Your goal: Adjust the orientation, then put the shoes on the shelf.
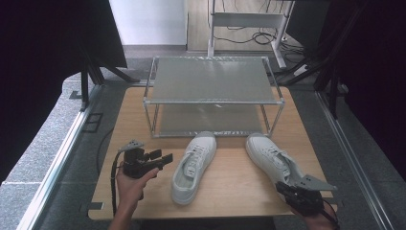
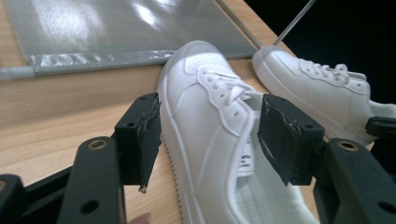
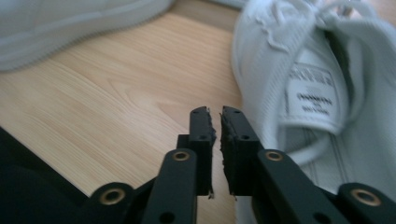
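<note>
Two white shoes (image 1: 194,165) (image 1: 274,160), right gripper (image 1: 300,194) covering one heel

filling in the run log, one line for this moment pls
left gripper: open, facing left shoe | right gripper: shut, empty, beside right shoe | rack: both shelves bare

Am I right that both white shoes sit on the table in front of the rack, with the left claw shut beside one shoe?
Not quite: the left claw is open, as the left gripper view shows. Both shoes do sit on the table before the rack.
</note>
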{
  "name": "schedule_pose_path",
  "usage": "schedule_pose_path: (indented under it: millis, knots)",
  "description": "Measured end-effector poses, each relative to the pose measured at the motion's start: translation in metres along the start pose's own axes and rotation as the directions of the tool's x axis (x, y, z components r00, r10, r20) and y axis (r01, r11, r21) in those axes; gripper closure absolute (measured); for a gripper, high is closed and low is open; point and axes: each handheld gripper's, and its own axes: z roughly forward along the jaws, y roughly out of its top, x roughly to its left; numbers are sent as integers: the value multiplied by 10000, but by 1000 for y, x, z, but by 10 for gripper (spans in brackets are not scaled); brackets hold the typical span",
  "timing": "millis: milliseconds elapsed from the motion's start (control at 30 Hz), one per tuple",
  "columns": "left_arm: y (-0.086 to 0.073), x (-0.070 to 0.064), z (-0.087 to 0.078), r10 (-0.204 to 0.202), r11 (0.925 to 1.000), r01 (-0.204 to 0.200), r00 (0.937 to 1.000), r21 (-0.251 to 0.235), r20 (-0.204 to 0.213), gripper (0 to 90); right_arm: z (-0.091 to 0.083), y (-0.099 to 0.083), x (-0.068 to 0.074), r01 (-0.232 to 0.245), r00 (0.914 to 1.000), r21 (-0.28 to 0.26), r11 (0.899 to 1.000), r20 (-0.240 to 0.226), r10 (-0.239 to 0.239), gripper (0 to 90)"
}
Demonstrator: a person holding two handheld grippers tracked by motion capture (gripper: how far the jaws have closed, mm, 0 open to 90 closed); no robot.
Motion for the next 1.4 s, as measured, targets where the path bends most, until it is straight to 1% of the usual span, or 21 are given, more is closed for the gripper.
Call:
schedule_pose_path:
  millis: [67,133,233,267,333,400,433,533,567,667,867,933,967,1000,1033,1067,1133,1167,1233,1367,1400]
  knots:
    - [0,-1,0,47,10000,-47,10000,-7,-11,395,-1,1,1,-33,9999,-156,9999,-119,31,812]
    - [0,0,-2,146,9999,-146,9999,68,-82,404,-4,5,3,-32,9996,-502,9987,-293,17,757]
    - [0,-1,-4,283,9995,-280,9994,143,-204,416,-5,7,3,-37,9995,-583,9983,-329,18,721]
    - [0,-2,-5,320,9994,-317,9993,165,-198,416,-5,9,2,-75,9996,-649,9979,-289,56,645]
    - [1,-4,-7,447,9989,-445,9989,139,-139,413,-5,11,2,-39,9997,-694,9976,-237,23,613]
    - [8,-9,-10,693,9975,-692,9975,119,-106,409,-5,23,0,6,9993,-865,9962,-378,-39,537]
    - [8,-9,-10,693,9975,-692,9975,119,-106,408,-5,23,0,6,9993,-865,9962,-378,-39,537]
    - [13,-13,-11,877,9961,-876,9961,127,-79,408,-7,35,-4,88,9976,-1031,9946,-678,-158,490]
    - [15,-14,-11,934,9955,-933,9956,171,-75,423,-7,42,-7,165,9966,-932,9955,-788,-238,469]
    - [18,-20,-11,1266,9914,-1264,9919,338,-56,442,-6,48,-12,362,9966,-826,9959,-708,-421,452]
    - [20,-23,-6,1465,9874,-1460,9892,617,-29,442,-5,58,-26,398,9980,-820,9958,-462,-437,433]
    - [22,-24,-5,1568,9852,-1564,9876,705,-1,442,-7,62,-36,431,9987,-764,9961,-245,-451,420]
    - [22,-24,-5,1568,9852,-1564,9876,705,-1,442,-7,62,-36,431,9987,-764,9961,-245,-451,420]
    - [22,-24,-4,1582,9845,-1577,9874,773,7,442,-10,63,-44,414,9991,-743,9964,2,-415,417]
    - [22,-23,-3,1629,9831,-1619,9866,850,-42,442,-10,63,-44,414,9991,-743,9964,2,-415,417]
    - [23,-20,-1,1615,9817,-1595,9868,1040,-110,441,-14,62,-52,338,9992,-666,9972,256,-321,416]
    - [23,-18,2,1611,9790,-1572,9867,1299,-202,441,-16,60,-61,237,9990,-513,9984,403,-217,416]
    - [23,-18,2,1611,9790,-1572,9867,1299,-202,445,-16,60,-61,237,9990,-513,9984,403,-217,416]
    - [23,-20,4,1800,9725,-1721,9829,1570,-379,448,-16,57,-67,148,9986,-483,9987,507,-124,420]
    - [21,-22,8,1834,9701,-1732,9820,1699,-463,448,-12,51,-75,46,9989,-171,9998,469,-38,425]
    - [20,-23,11,1876,9673,-1766,9812,1819,-448,448,-11,50,-76,28,9989,-88,10000,467,-24,426]
